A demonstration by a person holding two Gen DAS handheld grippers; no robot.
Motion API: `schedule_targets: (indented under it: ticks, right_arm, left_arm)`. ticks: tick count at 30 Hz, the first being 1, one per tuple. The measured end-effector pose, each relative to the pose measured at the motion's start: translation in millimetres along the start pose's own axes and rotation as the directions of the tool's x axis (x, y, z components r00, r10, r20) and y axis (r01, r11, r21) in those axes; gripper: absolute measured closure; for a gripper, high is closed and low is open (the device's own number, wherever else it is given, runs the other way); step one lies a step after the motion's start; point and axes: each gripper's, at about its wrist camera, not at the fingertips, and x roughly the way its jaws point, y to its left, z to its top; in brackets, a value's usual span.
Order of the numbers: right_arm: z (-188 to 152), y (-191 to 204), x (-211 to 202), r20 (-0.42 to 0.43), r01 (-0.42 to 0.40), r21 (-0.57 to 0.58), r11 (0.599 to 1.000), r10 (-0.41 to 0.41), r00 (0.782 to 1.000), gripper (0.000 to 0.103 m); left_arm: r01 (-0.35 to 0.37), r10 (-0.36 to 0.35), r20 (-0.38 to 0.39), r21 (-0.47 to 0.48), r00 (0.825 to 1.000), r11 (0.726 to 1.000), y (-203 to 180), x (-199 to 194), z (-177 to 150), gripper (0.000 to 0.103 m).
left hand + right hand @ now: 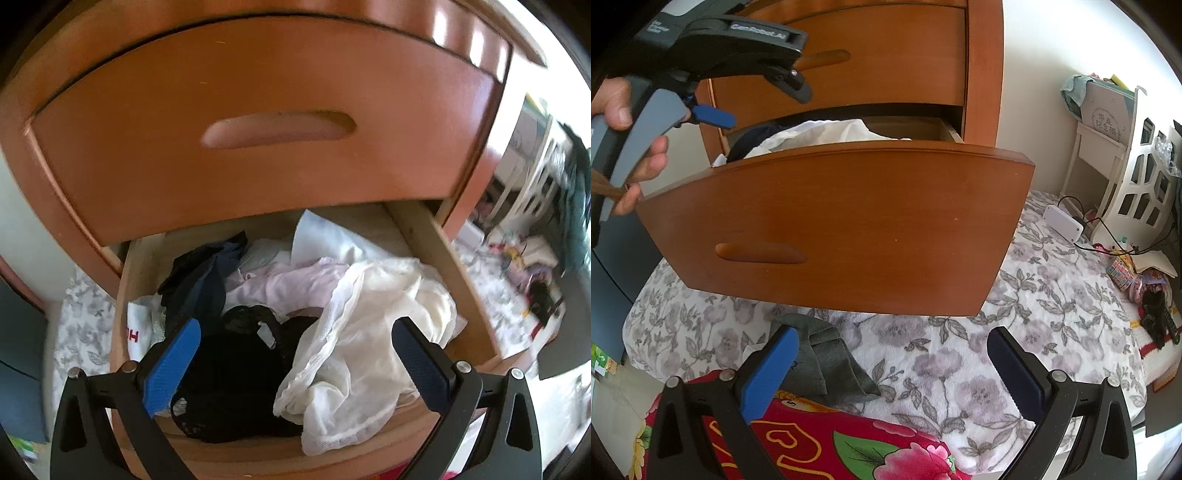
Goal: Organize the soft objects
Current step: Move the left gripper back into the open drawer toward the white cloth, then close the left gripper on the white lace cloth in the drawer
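The left gripper (295, 354) hangs released over the open drawer (458, 280), its ribbed blue pads spread wide and nothing between them. Straight under it lie two soft things side by side: a black lace garment (236, 373), crumpled toward the drawer's front left corner, and a white mesh bag (362, 354), sheer with a stitched hem, running from the front edge back along the right side. Behind them sit a pale pink cloth (288, 284), a navy garment (207, 280) stretched from the left side toward the back, and a white folded piece (325, 232) at the back edge. A white cloth with red lettering (138, 325), too cut off to read, is tucked at the left wall. Above hangs the closed upper drawer front (258, 129), glossy orange wood with an oval recessed handle.

The right gripper (890, 373) is likewise released and empty, held over the bed (997, 332), which wears a fleecy floral cover. Just beside its left pad lies a grey knit cloth (831, 362), folded, its long axis running away from the drawer, resting partly on a red floral quilt (812, 443). A hand (628, 147) holds the other gripper's handle at the drawer's left corner.
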Motion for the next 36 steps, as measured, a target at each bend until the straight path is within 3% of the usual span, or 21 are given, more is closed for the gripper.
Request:
schedule_targets:
  ticks: [8, 10, 19, 26, 36]
  right_arm:
    - [0, 0, 0, 0.0, 0.0, 0.0, 1.0, 0.0, 1.0, 0.0]
    - [0, 0, 0, 0.001, 0.0, 0.0, 1.0, 0.0, 1.0, 0.0]
    - [-1, 0, 1, -0.003, -0.002, 0.003, 1.0, 0.002, 1.0, 0.0]
    - [-1, -1, 1, -0.002, -0.002, 0.003, 1.0, 0.002, 1.0, 0.0]
    - [-1, -2, 2, -0.004, 0.001, 0.01, 1.0, -0.001, 1.0, 0.0]
  left_arm:
    - [-0.02, 0.021, -0.113, 0.014, 0.993, 1.0, -12, 25, -1, 0.004]
    - [-0.008, 0.009, -0.135, 0.009, 0.991, 1.0, -12, 31, -4, 0.031]
    - [0.035, -0.04, -0.15, -0.036, 0.988, 0.999, -8, 32, -16, 0.089]
    - [0.044, -0.046, -0.054, -0.044, 0.997, 0.998, -6, 11, -19, 0.094]
    - [0.077, -0.056, 0.118, -0.18, 0.991, 0.981, 22, -30, -34, 0.097]
